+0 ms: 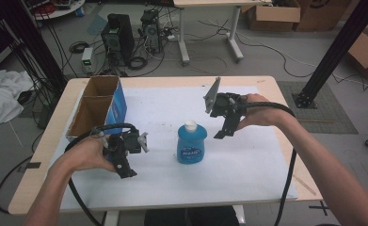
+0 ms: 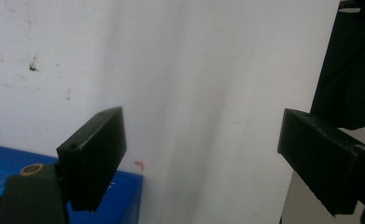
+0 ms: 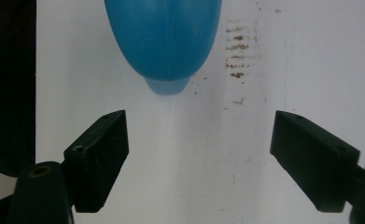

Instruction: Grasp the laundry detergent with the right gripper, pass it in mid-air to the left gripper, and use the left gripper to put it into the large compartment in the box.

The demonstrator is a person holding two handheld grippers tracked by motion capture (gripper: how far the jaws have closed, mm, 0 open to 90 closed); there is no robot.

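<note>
A blue bottle [image 1: 191,143] with a white cap stands upright in the middle of the white mat [image 1: 247,165]. My right gripper [image 1: 223,133] hovers just to its right, tilted down toward it, jaws wide apart with nothing between them. In the right gripper view the blue bottle [image 3: 164,37] sits ahead of the open right gripper [image 3: 199,140]. My left gripper [image 1: 127,173] rests low at the bottle's left, near the box. The left gripper [image 2: 201,140] is open over bare mat, and a blue edge [image 2: 124,191] lies under its left jaw.
An open cardboard box with blue sides [image 1: 99,106] stands at the table's back left. The wooden table edge [image 1: 266,82] frames the mat. Computer towers [image 1: 118,37], cables and cartons lie on the floor beyond the table. A black post [image 1: 334,52] rises at the right.
</note>
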